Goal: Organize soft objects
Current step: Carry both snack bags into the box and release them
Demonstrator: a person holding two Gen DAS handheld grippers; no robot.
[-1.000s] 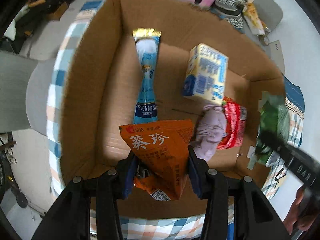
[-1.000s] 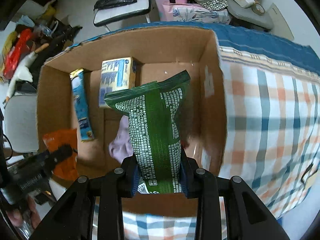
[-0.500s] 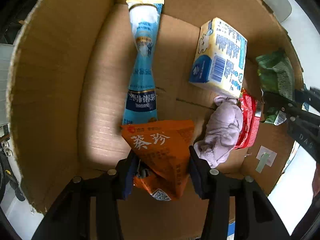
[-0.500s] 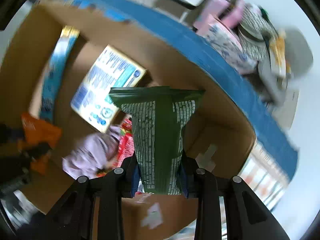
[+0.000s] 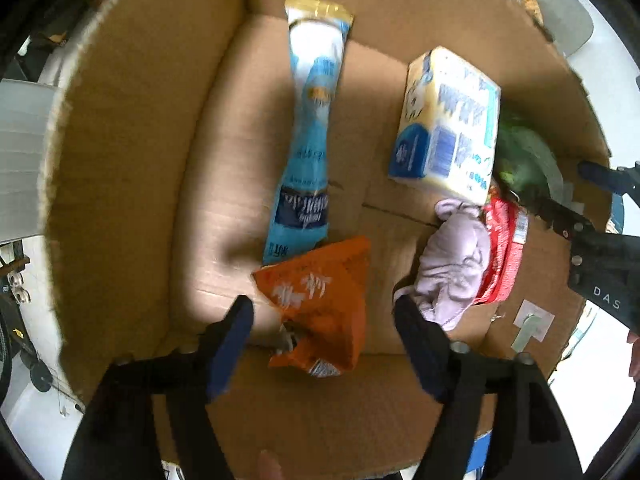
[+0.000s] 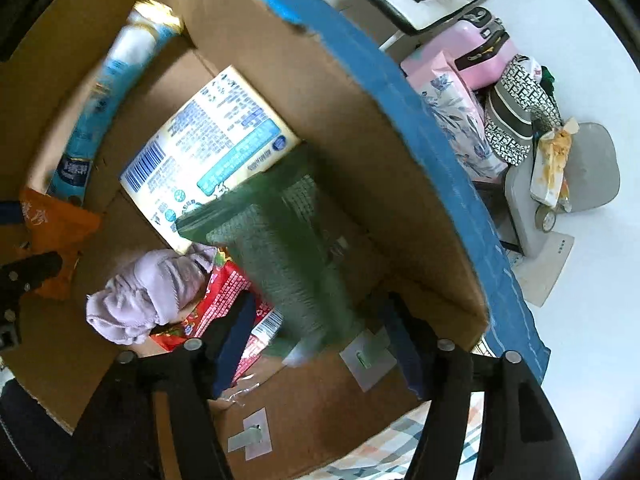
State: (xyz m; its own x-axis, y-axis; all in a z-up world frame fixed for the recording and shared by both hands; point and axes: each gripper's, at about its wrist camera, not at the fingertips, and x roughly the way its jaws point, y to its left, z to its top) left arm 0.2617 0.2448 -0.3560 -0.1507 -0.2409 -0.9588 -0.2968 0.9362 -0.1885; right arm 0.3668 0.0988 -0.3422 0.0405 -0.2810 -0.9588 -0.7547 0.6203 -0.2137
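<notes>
Both grippers hang over an open cardboard box (image 5: 120,168). My left gripper (image 5: 324,312) is open; the orange snack bag (image 5: 320,300) sits loose between its spread fingers on the box floor. My right gripper (image 6: 320,312) is open; the green snack bag (image 6: 288,252), blurred, is free between its fingers above the box's near corner. In the box lie a long blue-and-white pouch (image 5: 312,128), a yellow-and-blue tissue pack (image 5: 448,124), a lilac cloth (image 5: 456,264) and a red packet (image 5: 504,256).
The box (image 6: 360,128) stands on a checked cloth (image 6: 400,452) with a blue border. Beyond it are a pink suitcase (image 6: 480,52), patterned bags (image 6: 516,108) and a grey chair (image 6: 592,168). The right gripper's body shows at the right of the left wrist view (image 5: 600,264).
Both grippers have opened and let go of their bags inside the box. The orange bag has dropped to the floor; the green bag is falling, blurred.
</notes>
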